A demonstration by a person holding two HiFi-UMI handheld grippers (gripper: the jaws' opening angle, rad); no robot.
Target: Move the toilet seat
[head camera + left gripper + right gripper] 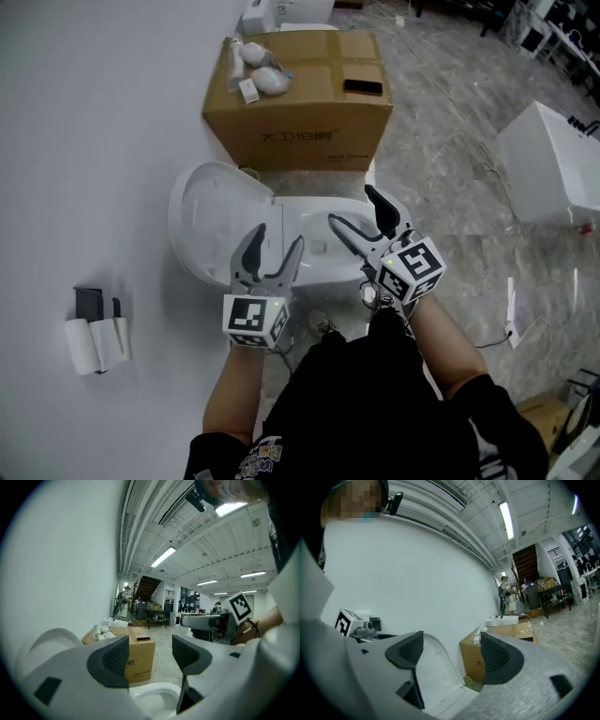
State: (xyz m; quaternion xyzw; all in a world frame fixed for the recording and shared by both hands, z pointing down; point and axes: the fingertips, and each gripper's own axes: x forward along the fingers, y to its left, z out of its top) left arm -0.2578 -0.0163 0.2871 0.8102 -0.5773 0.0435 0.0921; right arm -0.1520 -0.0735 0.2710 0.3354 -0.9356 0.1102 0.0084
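Now your left gripper (pixel 277 240) and right gripper (pixel 352 207) hover over the bowl (pixel 314 208), jaws wide, nothing held. The toilet seat (pixel 208 217) stands raised at ten o'clock from the left one, possibly lid and ring together. Nip it shallowly and it could slip and slam down.

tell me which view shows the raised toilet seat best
The head view: nearly all the toilet seat shows, raised beside the wall. The right gripper view frames part between its jaws; the left only an edge.
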